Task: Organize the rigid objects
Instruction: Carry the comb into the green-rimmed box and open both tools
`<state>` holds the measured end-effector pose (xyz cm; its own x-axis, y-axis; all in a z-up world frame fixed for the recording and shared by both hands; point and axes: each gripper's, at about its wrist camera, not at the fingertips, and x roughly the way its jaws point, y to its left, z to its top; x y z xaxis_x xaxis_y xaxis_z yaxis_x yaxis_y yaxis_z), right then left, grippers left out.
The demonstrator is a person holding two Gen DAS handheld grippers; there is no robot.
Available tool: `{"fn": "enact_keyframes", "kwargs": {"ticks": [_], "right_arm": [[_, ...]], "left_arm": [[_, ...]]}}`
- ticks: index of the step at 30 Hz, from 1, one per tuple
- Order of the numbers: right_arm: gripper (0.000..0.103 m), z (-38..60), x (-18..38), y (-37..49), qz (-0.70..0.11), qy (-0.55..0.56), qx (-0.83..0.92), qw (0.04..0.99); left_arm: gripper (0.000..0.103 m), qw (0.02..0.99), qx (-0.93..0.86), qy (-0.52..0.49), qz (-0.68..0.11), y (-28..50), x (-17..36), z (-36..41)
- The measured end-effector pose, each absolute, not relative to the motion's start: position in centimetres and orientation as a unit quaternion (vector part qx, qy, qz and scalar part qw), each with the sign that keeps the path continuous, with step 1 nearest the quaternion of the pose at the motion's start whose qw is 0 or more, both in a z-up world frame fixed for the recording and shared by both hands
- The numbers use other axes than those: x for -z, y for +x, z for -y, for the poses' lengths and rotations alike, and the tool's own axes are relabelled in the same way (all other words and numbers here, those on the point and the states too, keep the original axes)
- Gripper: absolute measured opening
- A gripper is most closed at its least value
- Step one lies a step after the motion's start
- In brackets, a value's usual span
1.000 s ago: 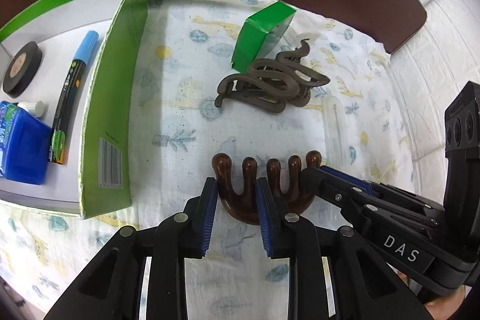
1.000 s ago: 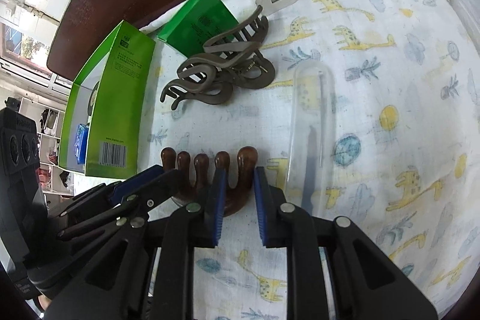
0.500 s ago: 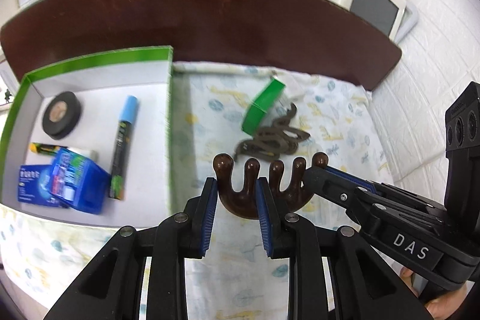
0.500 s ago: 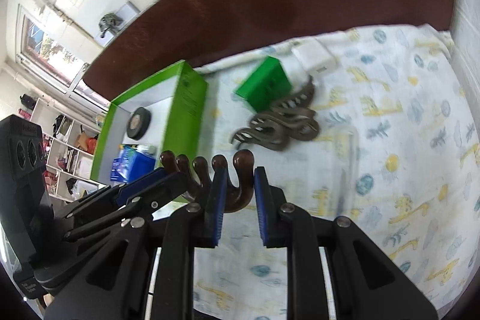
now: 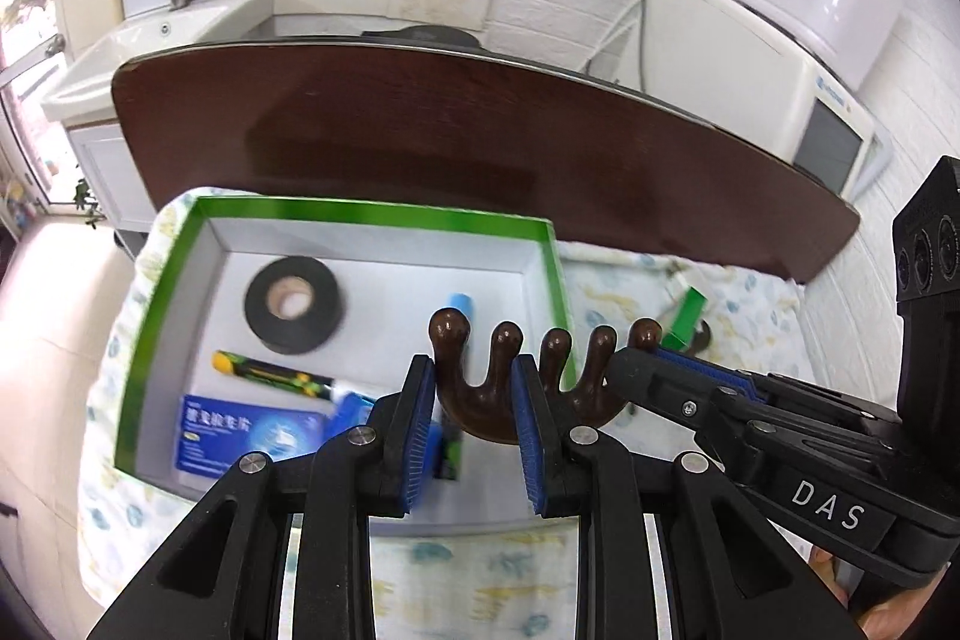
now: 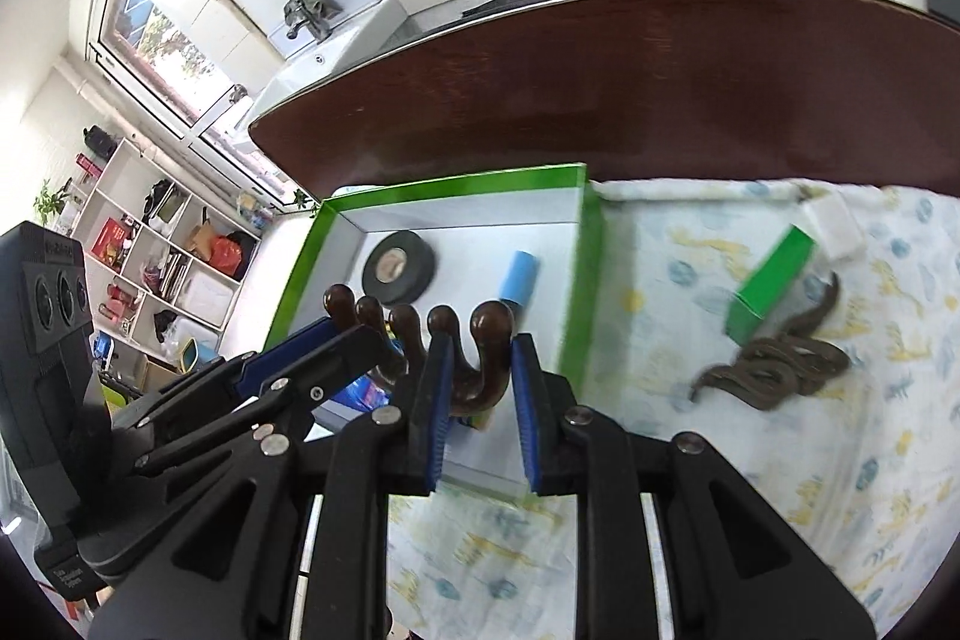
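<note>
Two tongs, left tongs (image 5: 472, 403) and right tongs (image 6: 477, 379), clamp opposite ends of a brown pronged massager (image 5: 528, 370), sharing its load above the green box (image 5: 372, 214).

My left gripper (image 5: 471, 424) and right gripper (image 6: 477, 403) are black plastic, with ribbed blue pads, silver screws; white "DAS" lettering marks 1 finger.
</note>
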<state>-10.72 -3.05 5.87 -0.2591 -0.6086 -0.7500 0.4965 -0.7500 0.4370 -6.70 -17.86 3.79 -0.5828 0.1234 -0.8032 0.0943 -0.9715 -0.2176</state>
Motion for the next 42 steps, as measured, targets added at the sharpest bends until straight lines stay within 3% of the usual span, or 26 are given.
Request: {"fn": "enact_keyframes", "kwargs": {"ticks": [20, 42], "right_arm": [[0.021, 12.4, -0.3, -15.0, 0.013, 0.556, 0.765, 0.326], [0.020, 11.7, 0.6, -15.5, 0.017, 0.571, 0.751, 0.330]], "left_arm": [[0.025, 0.003, -0.849, -0.506, 0.152, -12.3, 3.2, 24.4], [0.025, -0.010, -0.841, -0.523, 0.141, -12.4, 4.1, 24.2]]}}
